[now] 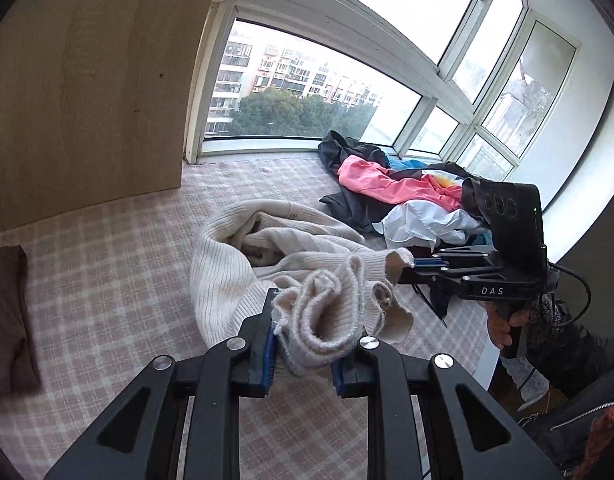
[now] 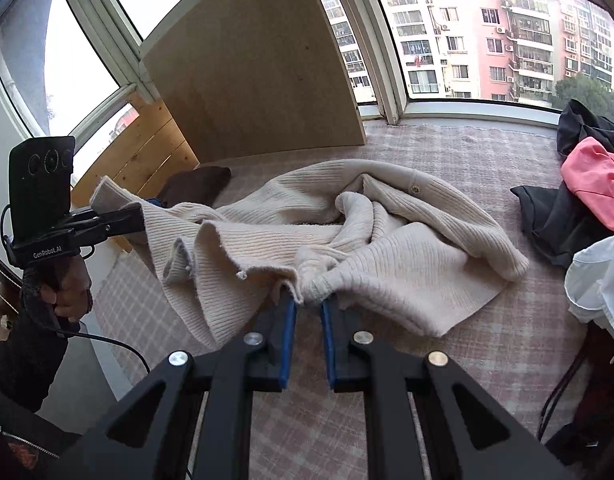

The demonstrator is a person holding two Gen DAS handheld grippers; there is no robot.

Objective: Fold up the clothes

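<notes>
A cream ribbed knit sweater (image 1: 227, 264) (image 2: 387, 248) lies crumpled on a pink checked cover (image 1: 107, 280) (image 2: 487, 340). In the left wrist view, my left gripper (image 1: 315, 320) is shut on a bunched fold of its hem, and the fabric hides the right fingertip. The right gripper (image 1: 407, 266) comes in from the right, clamped on another part of the hem. In the right wrist view, my right gripper (image 2: 309, 304) pinches the hem between its blue pads, while the left gripper (image 2: 141, 212) holds a lifted corner at far left. The hem hangs slack between the two.
A pile of clothes (image 1: 387, 188) (image 2: 595, 188) in pink, black and white lies by the window to the right. A wooden panel (image 1: 87, 80) (image 2: 259, 80) stands at the back left, with a brown cushion (image 1: 7, 312) (image 2: 195, 188) below it. A hand (image 2: 67, 292) grips the left handle.
</notes>
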